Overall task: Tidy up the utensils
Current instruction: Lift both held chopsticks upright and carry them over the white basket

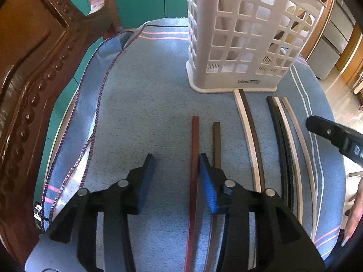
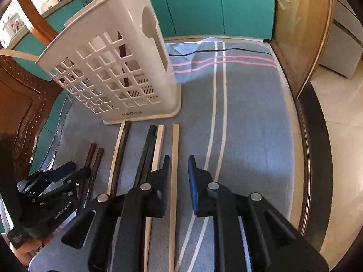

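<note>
Left claw (image 1: 175, 181) open (red chopstick (image 1: 194, 158) between), basket (image 1: 240, 45) marked "LONG".

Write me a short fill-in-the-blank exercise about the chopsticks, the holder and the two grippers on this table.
1. The white lattice holder stands on a blue ____.
2. Between the open pads of the left gripper lies a ____ chopstick.
3. The right gripper straddles the pale chopstick farthest to the ____ of the row.
4. One dark chopstick already stands ____ the holder.

Missing words: cloth; reddish-brown; right; inside
</note>
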`<state>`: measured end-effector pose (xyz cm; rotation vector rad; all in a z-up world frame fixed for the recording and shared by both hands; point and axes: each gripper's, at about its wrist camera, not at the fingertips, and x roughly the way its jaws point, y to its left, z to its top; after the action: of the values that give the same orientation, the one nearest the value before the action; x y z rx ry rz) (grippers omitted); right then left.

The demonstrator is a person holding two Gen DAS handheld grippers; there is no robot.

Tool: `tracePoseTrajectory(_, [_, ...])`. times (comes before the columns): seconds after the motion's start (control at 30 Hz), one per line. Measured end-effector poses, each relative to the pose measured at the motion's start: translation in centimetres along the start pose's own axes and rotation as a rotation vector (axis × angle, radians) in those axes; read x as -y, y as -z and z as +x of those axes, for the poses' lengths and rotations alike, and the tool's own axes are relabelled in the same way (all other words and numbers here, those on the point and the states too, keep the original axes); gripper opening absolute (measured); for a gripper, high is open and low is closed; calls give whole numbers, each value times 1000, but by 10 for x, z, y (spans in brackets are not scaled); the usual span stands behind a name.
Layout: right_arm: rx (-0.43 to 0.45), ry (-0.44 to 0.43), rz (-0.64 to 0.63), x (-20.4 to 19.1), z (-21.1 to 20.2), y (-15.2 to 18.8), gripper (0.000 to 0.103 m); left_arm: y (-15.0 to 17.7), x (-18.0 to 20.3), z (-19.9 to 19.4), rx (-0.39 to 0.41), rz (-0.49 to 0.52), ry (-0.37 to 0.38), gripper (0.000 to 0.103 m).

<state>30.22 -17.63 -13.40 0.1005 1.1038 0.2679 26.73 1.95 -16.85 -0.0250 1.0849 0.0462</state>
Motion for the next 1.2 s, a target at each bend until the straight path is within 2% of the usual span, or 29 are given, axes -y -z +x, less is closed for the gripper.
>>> tracePoseTrajectory(0.2, [-132,66,-119,-21,34,-23,17,-1,-1,1,-11,8,2,43])
tracePoseTrajectory(0.3, [-132,116,-156,-32,41,-28,18,-6,0,4,-27,12,-3,45])
tracePoseTrajectory(0.4, [-119,117,-145,-34,42,-28,15,-16,2,9,-53,16,-15,45])
tracePoseTrajectory(0.43, [-118,111,-130,-32,42,-26,8,-19,4,9,-56,23,-17,41])
tracePoseTrajectory(0.47, [-120,93,-112,-30,41,-22,7,-21,7,9,-60,30,-9,30])
tracePoseTrajectory(0.5, [-125,64,-89,-24,43,-24,7,-23,11,9,-64,42,4,25])
tracePoseTrajectory(0.57, [-126,-8,-38,-13,38,-23,7,-24,20,9,-65,68,3,7])
tracePoseTrajectory(0.6, [-117,-25,-25,-11,36,-24,7,-25,24,9,-67,73,-10,7])
tracePoseTrajectory(0.73, [-4,-83,-14,-5,-7,-27,7,-25,23,-9,-42,22,57,7])
tracePoseTrajectory(1.07, [267,-261,-24,7,-138,-21,7,-31,16,-138,231,47,110,7])
tracePoseTrajectory(1.2, [357,-316,-27,6,-182,-34,7,-38,15,-189,347,44,120,7])
